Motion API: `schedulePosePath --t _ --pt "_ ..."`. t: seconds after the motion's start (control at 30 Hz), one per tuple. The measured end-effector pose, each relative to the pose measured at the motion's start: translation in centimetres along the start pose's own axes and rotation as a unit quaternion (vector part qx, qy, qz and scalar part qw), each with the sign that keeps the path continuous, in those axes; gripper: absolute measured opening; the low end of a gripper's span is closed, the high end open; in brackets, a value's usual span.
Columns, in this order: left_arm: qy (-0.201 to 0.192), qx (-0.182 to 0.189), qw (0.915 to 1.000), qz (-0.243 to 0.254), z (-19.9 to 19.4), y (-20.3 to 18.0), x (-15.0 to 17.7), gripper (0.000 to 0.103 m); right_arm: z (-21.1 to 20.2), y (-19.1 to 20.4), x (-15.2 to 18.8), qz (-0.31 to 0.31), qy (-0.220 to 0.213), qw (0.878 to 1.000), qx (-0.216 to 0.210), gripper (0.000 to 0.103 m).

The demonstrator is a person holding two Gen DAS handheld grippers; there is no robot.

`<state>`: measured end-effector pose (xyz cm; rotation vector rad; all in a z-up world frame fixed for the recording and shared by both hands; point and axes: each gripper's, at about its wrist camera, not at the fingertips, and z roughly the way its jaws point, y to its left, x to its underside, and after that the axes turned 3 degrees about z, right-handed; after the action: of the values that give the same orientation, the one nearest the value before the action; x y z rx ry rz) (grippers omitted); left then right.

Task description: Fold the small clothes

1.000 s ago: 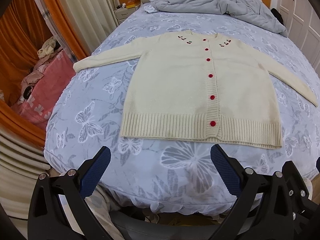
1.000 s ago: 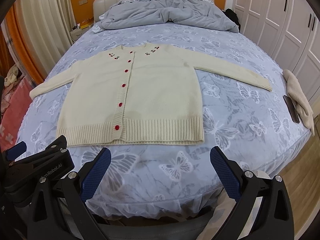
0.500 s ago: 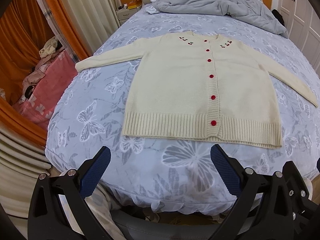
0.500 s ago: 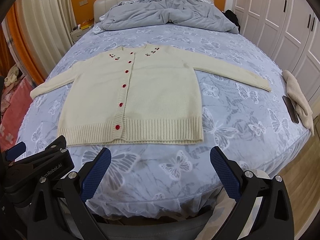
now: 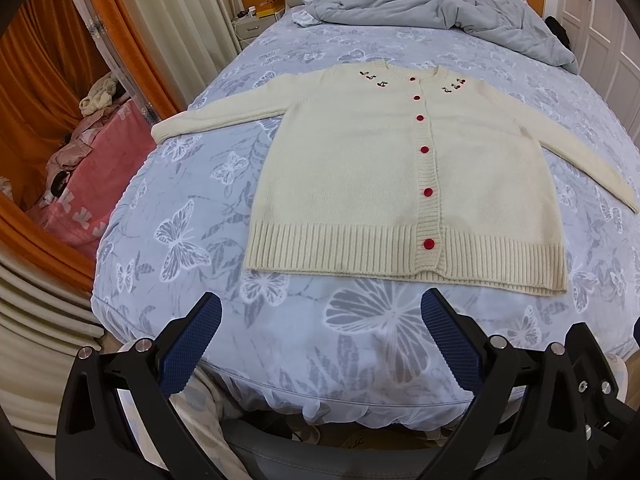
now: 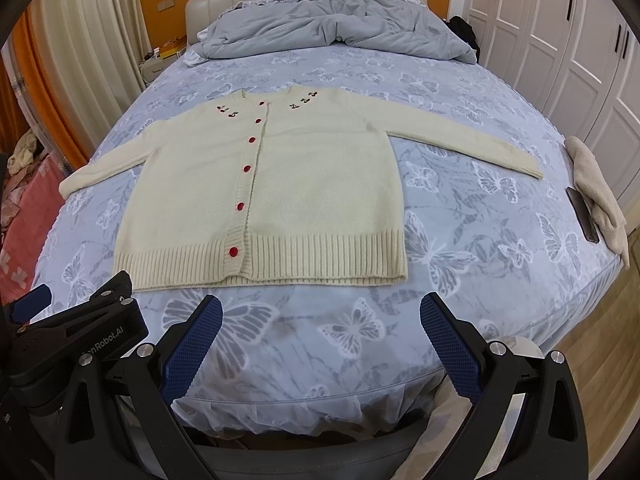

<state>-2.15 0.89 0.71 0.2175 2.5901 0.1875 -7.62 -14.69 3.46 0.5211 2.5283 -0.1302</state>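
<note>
Lying flat and buttoned across the middle of both frames, the cream cardigan (image 5: 400,184) is waiting unfolded on the bed (image 5: 200,208) — both sleeves are spread out — while the left gripper (image 5: 320,320) and right gripper (image 6: 320,320) are hovering low in frame, fingers apart and empty, so every fold is left.

The bed (image 6: 460,288) is being covered by a butterfly sheet. A cardigan (image 6: 312,196) is being spread flat just ahead of the grippers, a duvet (image 6: 332,32) far beyond, a towel (image 6: 596,196) and phone (image 6: 582,216) rightward.
</note>
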Motion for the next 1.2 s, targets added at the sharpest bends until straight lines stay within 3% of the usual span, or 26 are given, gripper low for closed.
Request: schedulePosePath --t 1.2 --pt "0.004 -0.008 0.9999 0.005 0.26 -0.22 -0.16 0.098 0.58 -0.24 0.01 0.005 0.007 1.0 -0.001 0.098"
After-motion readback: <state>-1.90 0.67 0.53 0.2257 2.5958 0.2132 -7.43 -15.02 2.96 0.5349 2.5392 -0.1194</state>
